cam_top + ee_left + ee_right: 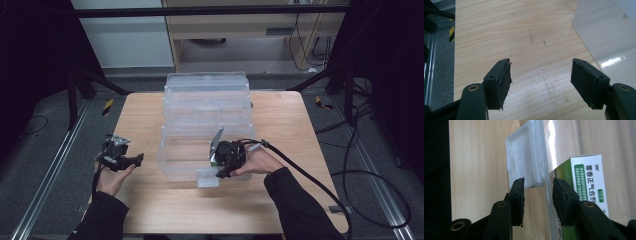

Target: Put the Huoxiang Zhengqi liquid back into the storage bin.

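Container: clear plastic storage box point(206, 115) stands mid-surface, its white front latch point(526, 160) hanging at the near wall.
Right gripper point(223, 172): fingers part-spread, straddling the latch and box wall; contact cannot be told.
Carton: green-white medicine box point(586, 182) sits inside, just behind the wall.
Left gripper point(541, 82): fingers spread wide, empty, over bare wooden surface point(511, 30).
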The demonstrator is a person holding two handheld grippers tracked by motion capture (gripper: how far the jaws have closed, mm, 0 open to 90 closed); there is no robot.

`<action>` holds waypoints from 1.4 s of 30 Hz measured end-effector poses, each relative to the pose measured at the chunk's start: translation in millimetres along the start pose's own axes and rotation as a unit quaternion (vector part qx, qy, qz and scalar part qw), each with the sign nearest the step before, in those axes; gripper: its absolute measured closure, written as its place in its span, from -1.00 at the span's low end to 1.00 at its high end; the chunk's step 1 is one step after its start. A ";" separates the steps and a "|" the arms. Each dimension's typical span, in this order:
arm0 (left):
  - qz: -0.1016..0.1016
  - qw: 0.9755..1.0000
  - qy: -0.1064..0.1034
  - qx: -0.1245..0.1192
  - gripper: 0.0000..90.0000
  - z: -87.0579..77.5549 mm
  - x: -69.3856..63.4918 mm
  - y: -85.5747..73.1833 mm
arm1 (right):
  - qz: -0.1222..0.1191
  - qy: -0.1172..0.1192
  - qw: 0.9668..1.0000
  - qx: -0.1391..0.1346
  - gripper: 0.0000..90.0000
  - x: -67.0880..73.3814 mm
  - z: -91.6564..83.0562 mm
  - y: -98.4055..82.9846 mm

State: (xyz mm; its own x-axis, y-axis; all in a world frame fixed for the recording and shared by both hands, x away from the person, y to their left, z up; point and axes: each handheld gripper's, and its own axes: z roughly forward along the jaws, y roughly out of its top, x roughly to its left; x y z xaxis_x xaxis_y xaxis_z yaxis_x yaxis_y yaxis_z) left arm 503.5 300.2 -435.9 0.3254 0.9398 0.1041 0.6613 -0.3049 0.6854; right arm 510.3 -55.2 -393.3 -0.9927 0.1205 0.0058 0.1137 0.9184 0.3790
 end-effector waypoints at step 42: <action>0.046 0.997 -0.003 -0.055 -0.29 -27.1 -8.1 40.6 | -0.003 0.002 1.000 0.003 0.51 -1.9 8.3 -1.5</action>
State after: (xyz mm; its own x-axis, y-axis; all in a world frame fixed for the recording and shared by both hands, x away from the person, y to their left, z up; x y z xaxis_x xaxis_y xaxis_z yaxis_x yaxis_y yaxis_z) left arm 509.3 284.5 -389.4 0.3853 0.9076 0.1670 0.5496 -0.3710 0.7485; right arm 512.3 -53.7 -401.6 -0.9935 0.1138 0.0079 0.1085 0.9209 0.3743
